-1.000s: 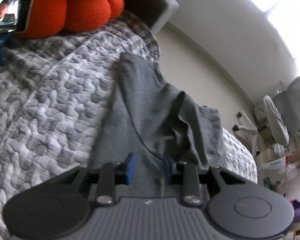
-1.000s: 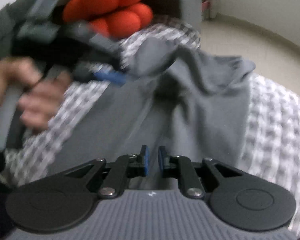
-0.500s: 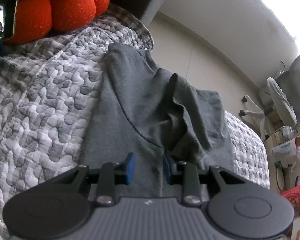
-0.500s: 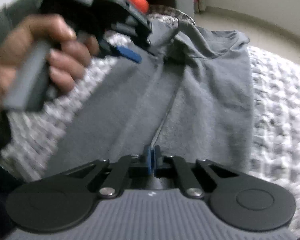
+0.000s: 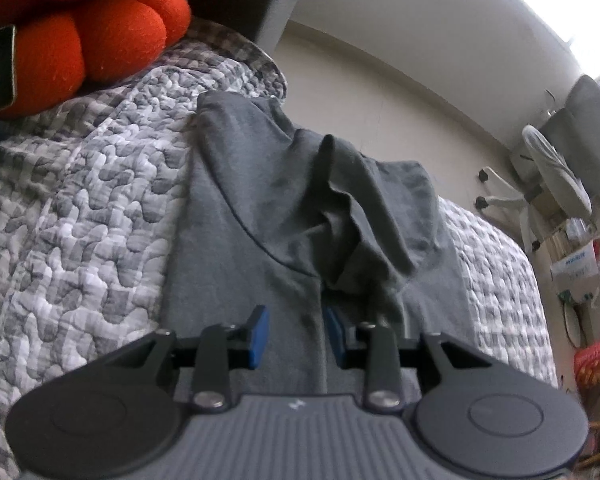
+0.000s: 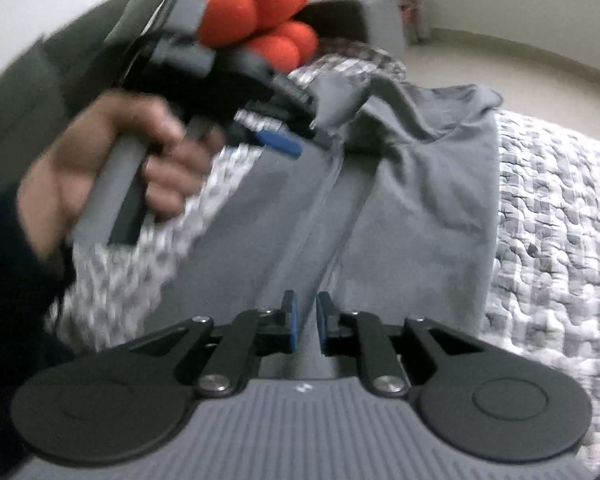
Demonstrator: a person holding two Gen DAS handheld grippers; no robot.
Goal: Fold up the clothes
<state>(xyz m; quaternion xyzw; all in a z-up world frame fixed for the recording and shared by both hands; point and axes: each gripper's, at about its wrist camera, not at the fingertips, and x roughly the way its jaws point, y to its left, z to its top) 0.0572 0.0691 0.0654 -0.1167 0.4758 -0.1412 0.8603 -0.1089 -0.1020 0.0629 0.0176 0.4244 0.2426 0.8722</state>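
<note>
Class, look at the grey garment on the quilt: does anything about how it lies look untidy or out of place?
Yes. The grey garment is rumpled at its far end: a bunched ridge of cloth stands up instead of lying flat on the quilt.

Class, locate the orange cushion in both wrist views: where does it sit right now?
The orange cushion fills the upper-left corner of the left wrist view, resting on the quilt beyond the grey garment; in the right wrist view it is top centre.
</note>
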